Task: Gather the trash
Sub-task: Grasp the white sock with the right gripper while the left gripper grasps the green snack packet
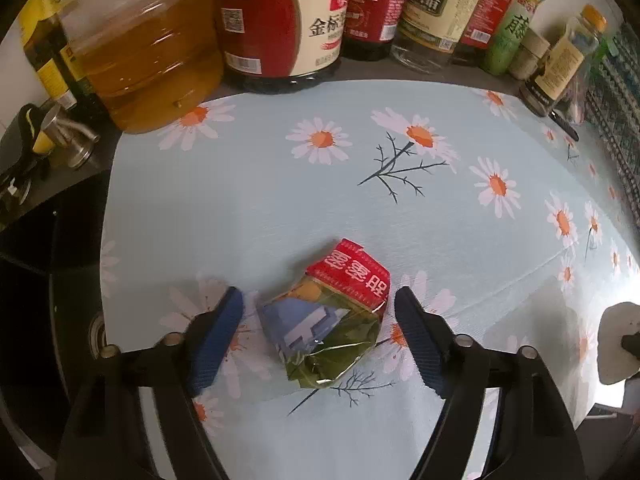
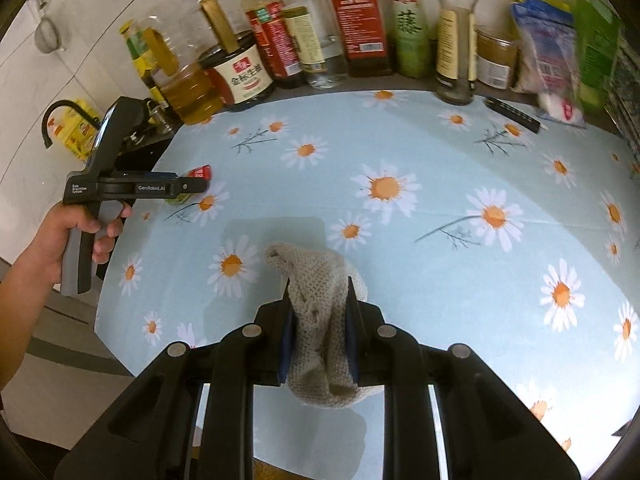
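Note:
A crumpled drink carton (image 1: 334, 316), red, green and blue, lies on the daisy-print tablecloth (image 1: 320, 200). My left gripper (image 1: 320, 312) is open, its blue-padded fingers on either side of the carton and apart from it. In the right wrist view the left gripper (image 2: 192, 188) shows at the table's left edge with the carton (image 2: 200, 172) partly hidden behind it. My right gripper (image 2: 318, 312) is shut on a beige knitted cloth (image 2: 320, 320), held just above the table. The cloth also shows at the right edge of the left wrist view (image 1: 618, 340).
A row of oil, soy sauce and vinegar bottles (image 1: 280, 20) lines the back of the table against the wall. A black pen (image 2: 514, 114) and snack bags (image 2: 552, 48) lie at the back right. A sink with a faucet (image 1: 68, 136) lies beyond the table's left edge.

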A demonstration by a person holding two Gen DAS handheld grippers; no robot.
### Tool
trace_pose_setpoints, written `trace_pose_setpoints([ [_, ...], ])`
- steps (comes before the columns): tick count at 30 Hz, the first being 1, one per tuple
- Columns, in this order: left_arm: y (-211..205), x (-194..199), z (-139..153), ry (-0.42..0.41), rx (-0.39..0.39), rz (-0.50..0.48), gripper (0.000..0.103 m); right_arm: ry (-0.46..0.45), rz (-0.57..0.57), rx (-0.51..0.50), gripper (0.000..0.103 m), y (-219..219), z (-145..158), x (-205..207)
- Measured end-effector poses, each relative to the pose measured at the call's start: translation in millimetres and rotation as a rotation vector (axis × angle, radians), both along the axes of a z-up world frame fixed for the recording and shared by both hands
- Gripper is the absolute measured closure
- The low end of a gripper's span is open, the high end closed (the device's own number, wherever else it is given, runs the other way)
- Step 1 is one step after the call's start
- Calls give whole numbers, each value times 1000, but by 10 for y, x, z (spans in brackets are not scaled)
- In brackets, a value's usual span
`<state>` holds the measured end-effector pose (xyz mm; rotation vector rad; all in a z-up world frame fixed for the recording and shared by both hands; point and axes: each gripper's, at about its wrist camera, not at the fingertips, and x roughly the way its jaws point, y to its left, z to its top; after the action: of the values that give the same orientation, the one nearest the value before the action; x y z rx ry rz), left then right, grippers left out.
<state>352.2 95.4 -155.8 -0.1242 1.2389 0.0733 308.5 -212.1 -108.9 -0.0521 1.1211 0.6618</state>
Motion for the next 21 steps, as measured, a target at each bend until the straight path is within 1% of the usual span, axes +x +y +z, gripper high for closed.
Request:
trace_pose_setpoints([
  [2, -16, 5, 4, -3, 8, -16, 43, -1, -3, 3, 80, -2, 8, -11],
  [10, -55, -24, 49, -28, -5, -29, 44, -3, 1, 12, 80, 49, 27, -79],
  [15, -101, -155, 191, -51, -11, -35, 44, -13, 18, 16, 80, 88, 62, -143],
  [21, -203, -454, 447, -96, -7, -39, 44, -35, 45, 35, 80, 140, 145, -282],
])
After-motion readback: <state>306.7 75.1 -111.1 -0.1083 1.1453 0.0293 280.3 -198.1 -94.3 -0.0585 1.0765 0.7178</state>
